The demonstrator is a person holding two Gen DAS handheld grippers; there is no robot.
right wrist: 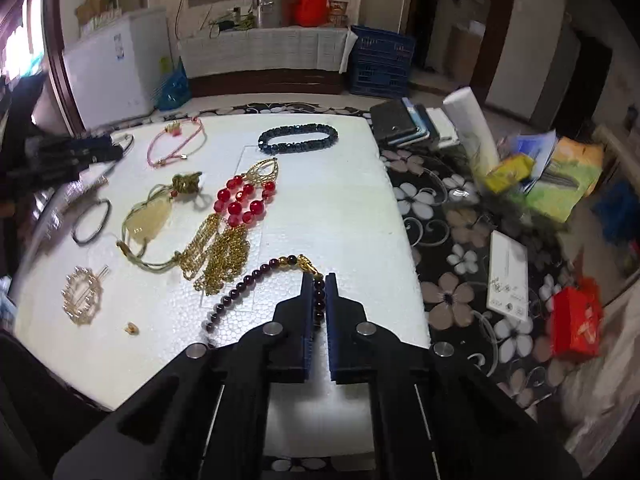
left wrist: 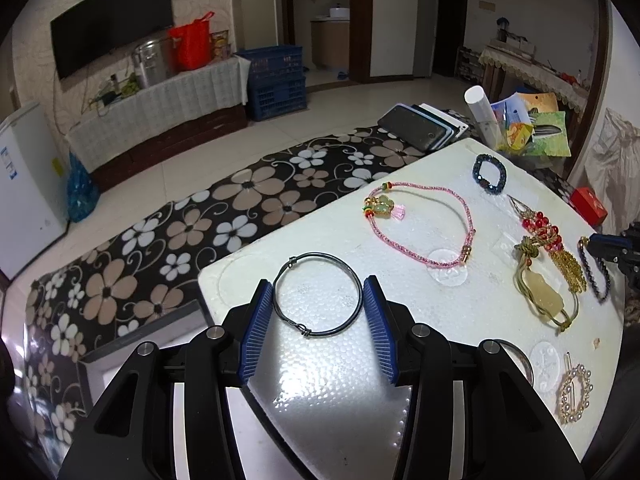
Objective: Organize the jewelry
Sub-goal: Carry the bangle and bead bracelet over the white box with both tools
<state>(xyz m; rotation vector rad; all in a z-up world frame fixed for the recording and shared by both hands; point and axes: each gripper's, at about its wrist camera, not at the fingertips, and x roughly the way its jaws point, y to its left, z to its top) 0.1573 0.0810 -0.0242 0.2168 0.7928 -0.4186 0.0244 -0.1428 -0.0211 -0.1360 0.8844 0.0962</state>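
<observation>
My left gripper (left wrist: 318, 282) has its jaws open around a dark wire bangle (left wrist: 318, 294) that lies on the white foam board (left wrist: 344, 384); both pads touch or nearly touch its sides. My right gripper (right wrist: 319, 277) is shut on a dark red bead bracelet (right wrist: 248, 282) with a gold charm, which trails left over the board (right wrist: 340, 208). It also shows at the right edge of the left wrist view (left wrist: 596, 276). On the board lie a pink cord necklace (left wrist: 424, 220), a dark blue bead bracelet (right wrist: 298, 139), a red-bead gold tassel piece (right wrist: 236, 216), a yellow stone pendant (right wrist: 150, 216) and a gold round hair clip (right wrist: 82, 294).
The board lies on a black flowered tablecloth (right wrist: 452, 296). Phones and tablets (right wrist: 400, 122), a white roll (right wrist: 472, 128), packets, a white card (right wrist: 508, 276) and a red box (right wrist: 576, 316) lie to the right. A second dark ring (right wrist: 92, 222) lies at the left.
</observation>
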